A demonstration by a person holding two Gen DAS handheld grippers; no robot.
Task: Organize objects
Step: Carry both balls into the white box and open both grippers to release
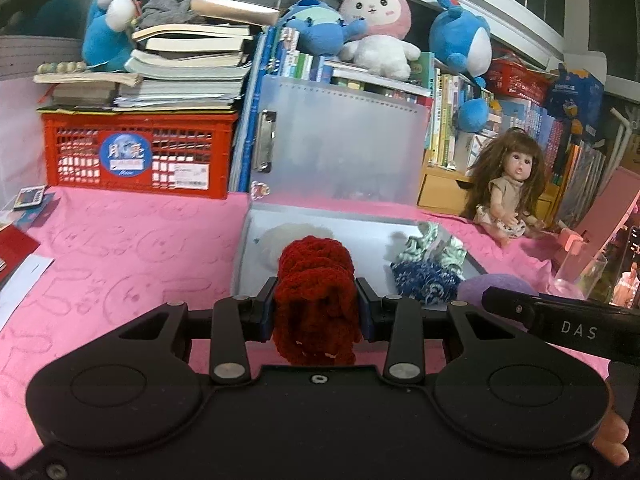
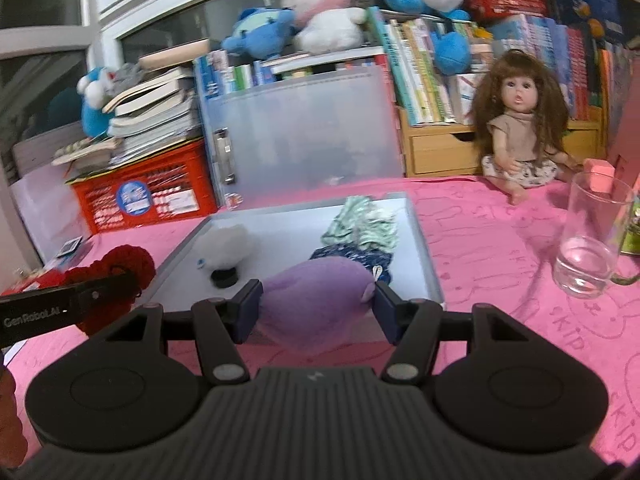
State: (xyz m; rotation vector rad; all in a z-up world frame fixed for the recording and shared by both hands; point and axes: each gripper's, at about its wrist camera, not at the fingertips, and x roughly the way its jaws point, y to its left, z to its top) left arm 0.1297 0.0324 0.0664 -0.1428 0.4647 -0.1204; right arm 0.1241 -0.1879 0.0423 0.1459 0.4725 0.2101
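**Both grippers loaded at near edge of tray**

Left gripper (image 1: 316,312) clamped on red yarn piece (image 1: 316,280). Right gripper (image 2: 316,308) clamped on purple plush (image 2: 320,296). Tray (image 2: 420,240) holds white fluff (image 2: 226,242) far left, green cloth (image 2: 368,220) and blue cloth (image 1: 424,280) right. Glass (image 2: 588,240) right of tray.

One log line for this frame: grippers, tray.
left gripper: shut on red yarn | right gripper: shut on purple plush | tray: white, green, blue items
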